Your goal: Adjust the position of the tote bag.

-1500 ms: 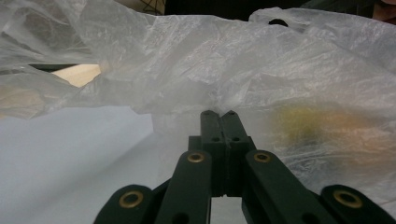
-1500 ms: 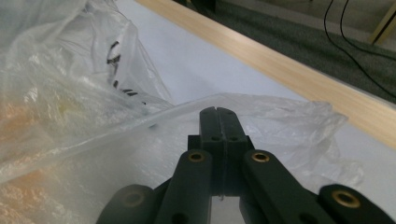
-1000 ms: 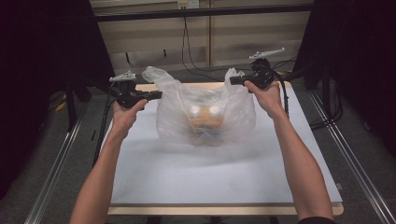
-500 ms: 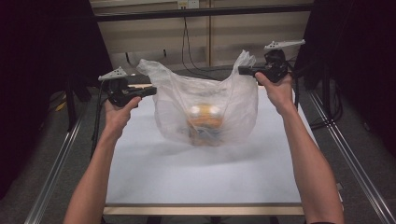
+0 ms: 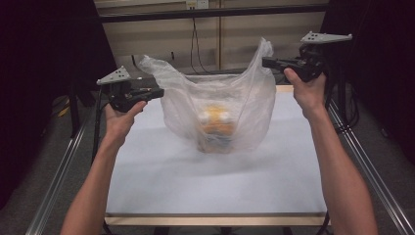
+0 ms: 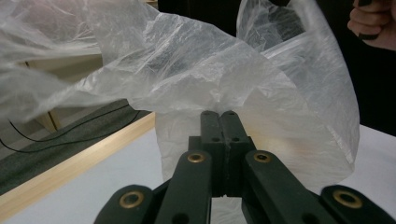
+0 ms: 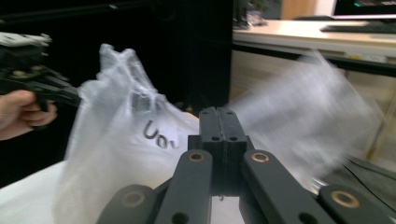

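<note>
Clear plastic bag (image 5: 219, 105) hangs over the white table (image 5: 215, 181), stretched between two tools. Left tool (image 5: 155, 92) has its jaws pressed together on the bag's left handle; in the left gripper view (image 6: 218, 116) the film bunches right at the tips. Right tool (image 5: 266, 61), higher than the left, has its jaws closed on the right handle; right gripper view (image 7: 218, 112) shows the jaws together with blurred film beyond them. Yellow-orange object (image 5: 218, 122) sits in the bag's bottom, blurred, kind cannot be told. Bag bottom touching or just above the table, can't tell which.
</note>
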Demonstrator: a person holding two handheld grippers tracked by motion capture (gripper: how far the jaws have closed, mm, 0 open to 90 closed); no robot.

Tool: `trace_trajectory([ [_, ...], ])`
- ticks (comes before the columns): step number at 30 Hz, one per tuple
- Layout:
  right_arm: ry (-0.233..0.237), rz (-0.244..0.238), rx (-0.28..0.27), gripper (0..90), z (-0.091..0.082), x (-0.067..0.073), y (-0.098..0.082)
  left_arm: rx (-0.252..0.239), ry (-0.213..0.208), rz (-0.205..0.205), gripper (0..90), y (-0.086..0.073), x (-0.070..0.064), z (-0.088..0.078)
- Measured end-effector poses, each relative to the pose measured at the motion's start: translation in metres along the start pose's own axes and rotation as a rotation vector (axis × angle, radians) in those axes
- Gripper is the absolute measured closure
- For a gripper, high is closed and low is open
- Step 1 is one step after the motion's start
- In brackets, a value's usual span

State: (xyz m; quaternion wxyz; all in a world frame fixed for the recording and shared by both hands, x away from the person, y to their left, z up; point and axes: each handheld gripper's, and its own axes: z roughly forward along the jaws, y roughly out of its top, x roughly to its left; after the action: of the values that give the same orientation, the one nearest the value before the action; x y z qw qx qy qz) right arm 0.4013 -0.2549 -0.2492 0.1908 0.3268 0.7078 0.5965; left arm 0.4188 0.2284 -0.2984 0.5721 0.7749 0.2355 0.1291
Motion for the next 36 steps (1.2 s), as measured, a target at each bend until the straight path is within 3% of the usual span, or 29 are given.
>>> trace_trajectory([
  [3, -0.031, -0.024, 0.021, 90.0, -0.006, 0.005, 0.002, 0.004, 0.007, 0.017, 90.0, 0.0, -0.004, -0.002],
  [9, -0.08, -0.021, 0.056, 90.0, -0.009, 0.002, -0.012, -0.007, -0.006, 0.021, 90.0, -0.002, -0.009, -0.005],
  [13, -0.104, 0.009, 0.079, 77.1, -0.013, -0.007, -0.026, -0.013, 0.001, 0.026, 90.0, -0.006, -0.009, -0.011],
  [16, -0.122, 0.026, 0.11, 61.3, -0.012, -0.011, -0.039, -0.016, -0.003, 0.021, 90.0, -0.007, -0.009, -0.012],
  [17, -0.122, 0.026, 0.11, 61.3, -0.012, -0.011, -0.039, -0.016, -0.003, 0.021, 90.0, -0.007, -0.009, -0.012],
  [18, -0.154, 0.022, 0.151, 52.2, -0.008, -0.014, -0.048, -0.014, -0.004, 0.022, 90.0, -0.008, -0.009, -0.012],
  [19, -0.154, 0.022, 0.151, 52.2, -0.008, -0.014, -0.048, -0.017, -0.004, 0.023, 90.0, -0.008, -0.01, -0.012],
  [20, -0.162, 0.041, 0.169, 43.7, -0.005, -0.018, -0.056, -0.016, -0.006, 0.025, 90.0, -0.008, -0.01, -0.012],
  [21, -0.162, 0.041, 0.169, 43.7, -0.005, -0.018, -0.056, -0.016, -0.006, 0.025, 90.0, -0.008, -0.01, -0.012],
  [22, -0.165, 0.049, 0.183, 37.9, -0.001, -0.022, -0.062, -0.015, -0.005, 0.028, 90.0, -0.008, -0.011, -0.012],
  [23, -0.165, 0.049, 0.183, 37.9, -0.001, -0.022, -0.062, -0.015, -0.005, 0.028, 90.0, -0.008, -0.011, -0.012],
  [24, -0.175, 0.067, 0.197, 29.9, 0.004, -0.026, -0.069, -0.01, 0.0, 0.033, 90.0, -0.008, -0.011, -0.012],
  [28, -0.162, 0.1, 0.212, 24.4, 0.011, -0.033, -0.078, -0.011, -0.006, 0.028, 90.0, -0.008, -0.01, -0.012],
  [31, -0.139, 0.121, 0.22, 27.9, 0.018, -0.034, -0.082, -0.011, -0.008, 0.028, 90.0, -0.01, -0.009, -0.012],
  [34, -0.093, 0.13, 0.215, 50.7, 0.023, -0.032, -0.084, -0.002, -0.006, 0.027, 90.0, -0.01, -0.009, -0.012],
  [35, -0.093, 0.13, 0.215, 50.7, 0.023, -0.032, -0.084, -0.002, -0.006, 0.027, 90.0, -0.01, -0.009, -0.012],
  [36, -0.082, 0.132, 0.217, 61.2, 0.025, -0.031, -0.083, 0.0, -0.005, 0.028, 90.0, -0.01, -0.009, -0.012],
])
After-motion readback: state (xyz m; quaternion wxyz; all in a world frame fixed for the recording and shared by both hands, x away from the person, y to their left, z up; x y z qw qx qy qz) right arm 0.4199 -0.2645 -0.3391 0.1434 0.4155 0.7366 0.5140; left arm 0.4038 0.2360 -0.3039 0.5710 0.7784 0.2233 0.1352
